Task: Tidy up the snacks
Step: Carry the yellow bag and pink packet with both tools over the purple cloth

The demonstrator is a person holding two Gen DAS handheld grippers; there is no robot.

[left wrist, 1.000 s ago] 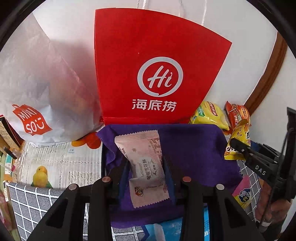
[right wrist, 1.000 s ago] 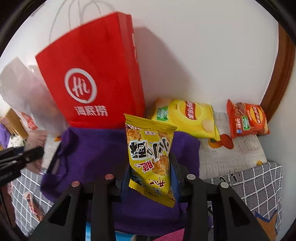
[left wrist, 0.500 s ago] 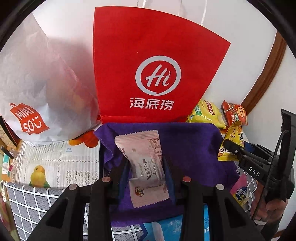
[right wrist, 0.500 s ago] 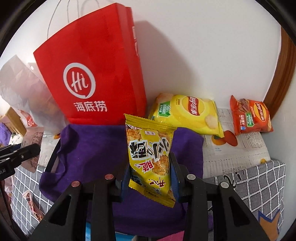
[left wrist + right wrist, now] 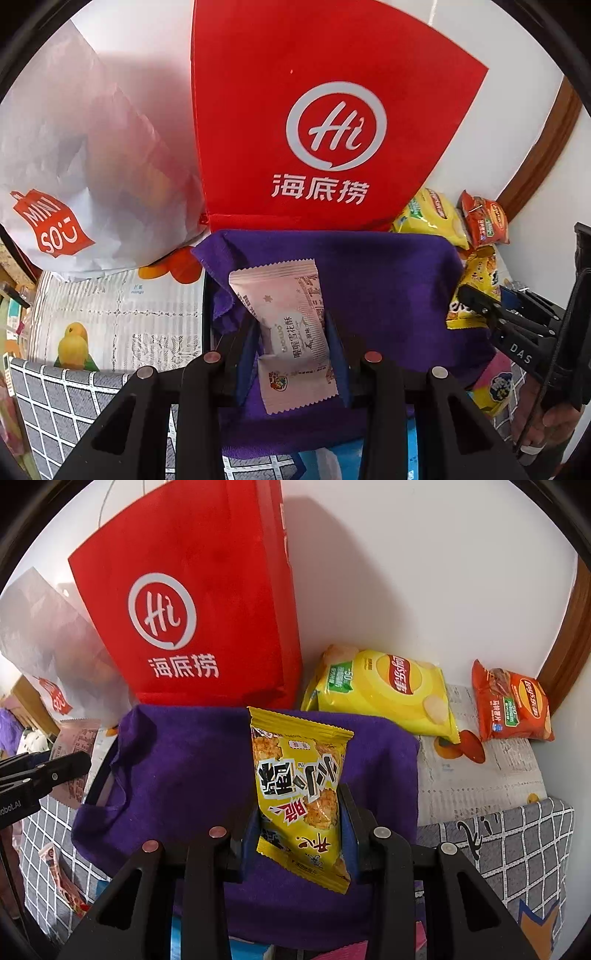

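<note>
My left gripper (image 5: 291, 354) is shut on a pale pink snack packet (image 5: 291, 332) and holds it above a purple cloth-lined basket (image 5: 369, 280). My right gripper (image 5: 299, 834) is shut on a yellow snack packet (image 5: 299, 786) and holds it above the same basket (image 5: 184, 768). The right gripper also shows at the right edge of the left wrist view (image 5: 491, 314), and the left gripper at the left edge of the right wrist view (image 5: 48, 771). A red "Hi" bag (image 5: 325, 122) stands behind the basket against the wall.
A white Miniso bag (image 5: 74, 166) leans left of the red bag. A yellow Lay's bag (image 5: 384, 690) and an orange Lay's bag (image 5: 513, 705) lie on a printed cloth right of the basket. More small packets (image 5: 495, 384) lie on the grey checked cloth (image 5: 517, 842).
Both grippers have moved a little closer to the basket and red bag, each still holding its packet. The right gripper has swung slightly right, showing more of the Lay's bags.
</note>
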